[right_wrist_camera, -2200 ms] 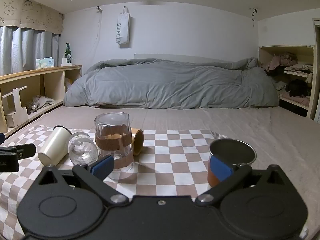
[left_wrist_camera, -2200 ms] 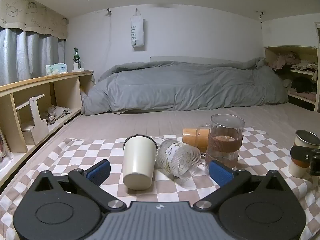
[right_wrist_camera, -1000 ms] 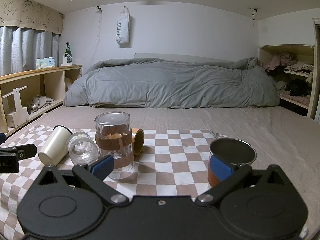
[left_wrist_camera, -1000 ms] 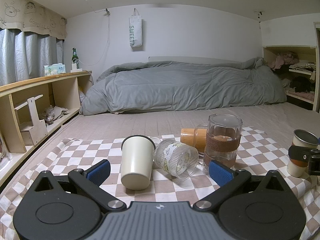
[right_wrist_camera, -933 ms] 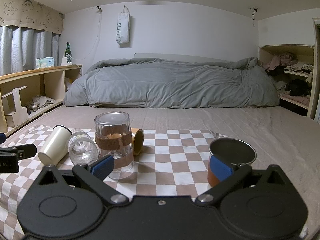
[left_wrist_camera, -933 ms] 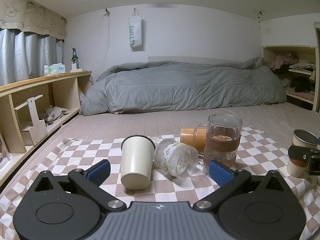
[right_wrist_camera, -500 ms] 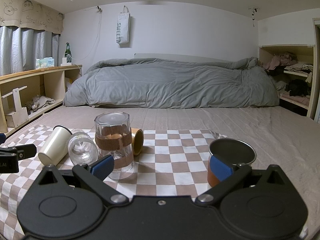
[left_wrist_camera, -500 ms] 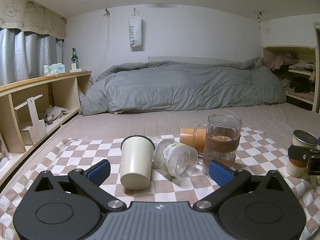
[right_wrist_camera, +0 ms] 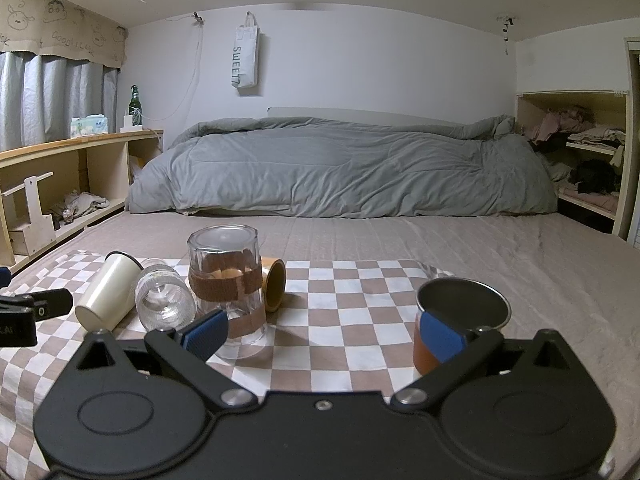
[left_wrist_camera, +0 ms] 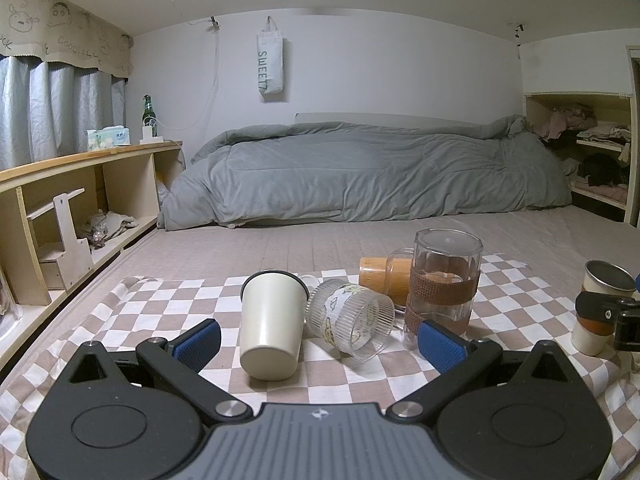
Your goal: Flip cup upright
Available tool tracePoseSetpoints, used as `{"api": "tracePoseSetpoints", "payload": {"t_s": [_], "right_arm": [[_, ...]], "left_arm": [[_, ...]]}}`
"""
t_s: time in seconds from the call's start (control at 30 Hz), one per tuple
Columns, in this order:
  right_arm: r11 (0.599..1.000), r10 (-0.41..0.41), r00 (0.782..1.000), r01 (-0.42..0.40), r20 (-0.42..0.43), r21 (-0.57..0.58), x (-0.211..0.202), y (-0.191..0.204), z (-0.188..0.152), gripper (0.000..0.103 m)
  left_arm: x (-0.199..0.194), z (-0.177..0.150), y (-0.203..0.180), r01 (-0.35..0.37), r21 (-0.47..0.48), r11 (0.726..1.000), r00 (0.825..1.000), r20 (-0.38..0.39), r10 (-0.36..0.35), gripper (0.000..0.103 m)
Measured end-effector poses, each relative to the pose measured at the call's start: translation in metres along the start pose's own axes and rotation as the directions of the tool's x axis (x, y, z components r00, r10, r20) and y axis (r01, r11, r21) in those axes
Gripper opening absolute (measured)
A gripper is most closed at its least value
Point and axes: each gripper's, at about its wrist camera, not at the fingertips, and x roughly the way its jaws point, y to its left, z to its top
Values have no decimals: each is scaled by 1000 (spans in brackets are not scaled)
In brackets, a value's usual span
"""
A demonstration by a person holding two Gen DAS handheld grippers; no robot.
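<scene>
- I am looking across a bed with a grey duvet [left_wrist_camera: 360, 176] heaped along the far wall, and a wooden shelf unit [left_wrist_camera: 80, 200] running down the left side.
- A brown-and-white checked cloth [right_wrist_camera: 340, 300] is lying on the mattress in front of me, and all the cups are sitting on it.
- My left gripper [left_wrist_camera: 320, 340] is hovering low over the near edge of the cloth with its blue pads spread wide, gripping nothing.
- My right gripper [right_wrist_camera: 324, 332] is also standing wide open and empty; its right pad is overlapping the metal cup [right_wrist_camera: 460, 324] in the right wrist view (whether it is touching I cannot tell).
- A clear glass with a brown woven sleeve [left_wrist_camera: 444, 280] is standing mouth down near the middle of the cloth.
- A cream cup [left_wrist_camera: 272, 320] is lying on its side at the left, base toward the left camera, falling between the left gripper's pads in that view.
- A ribbed clear cup with a printed band [left_wrist_camera: 352, 320] is lying on its side just beside the cream one, between it and the sleeved glass.
- An orange cup [left_wrist_camera: 376, 280] is lying on its side behind the sleeved glass, partly hidden by it.
- The metal cup with an orange band is standing upright at the right end of the cloth, well apart from the others.
</scene>
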Motion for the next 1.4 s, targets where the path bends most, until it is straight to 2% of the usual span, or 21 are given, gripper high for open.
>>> {"api": "tracePoseSetpoints", "payload": {"t_s": [1.23, 1.4], "right_arm": [[1000, -1, 1000, 1, -1, -6, -1, 0, 1, 103], [1000, 1, 1000, -1, -4, -17, 14, 9, 8, 103]], "left_arm": [[0, 0, 0, 0, -4, 1000, 1000, -1, 0, 103], [5, 4, 0, -3, -15, 1000, 1000, -3, 3, 103]]}}
